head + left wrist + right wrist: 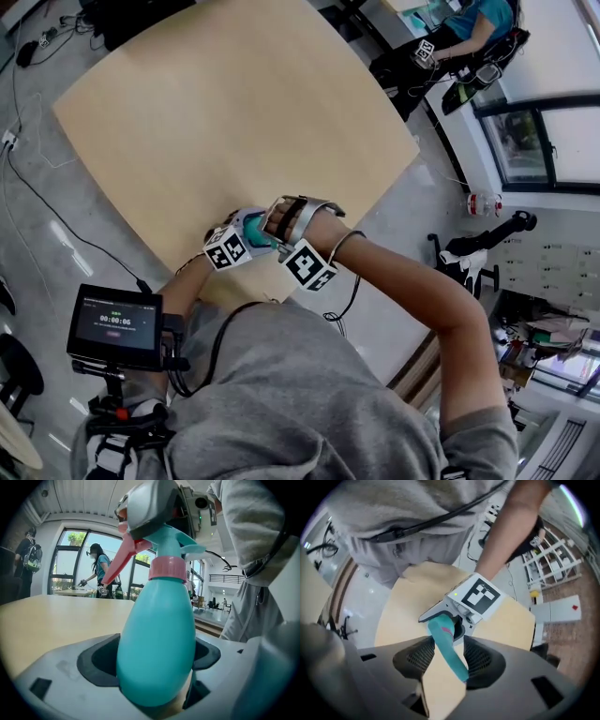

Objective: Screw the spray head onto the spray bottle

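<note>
**A:** Left gripper view first. What is between the jaws?

**B:** The left gripper (154, 663) is clamped on the teal spray bottle (157, 630). One pad sits against each side of its rounded body, low down. The neck rises out past the jaw tips. The pink collar (167, 568), the spray head (178, 543) and its pink trigger (121, 562) are all well beyond the jaws.

**A:** And the right gripper view?

**B:** The right gripper (451, 660) has its jaws wide apart. The spray head runs between them, close against one pad. Bare table (405, 611) shows in the gap to the other pad. I cannot tell whether the head touches the nearer pad.

**A:** Head view?

**B:** The two grippers meet tip to tip over the table's near edge. The bottle shows teal between them.
</note>
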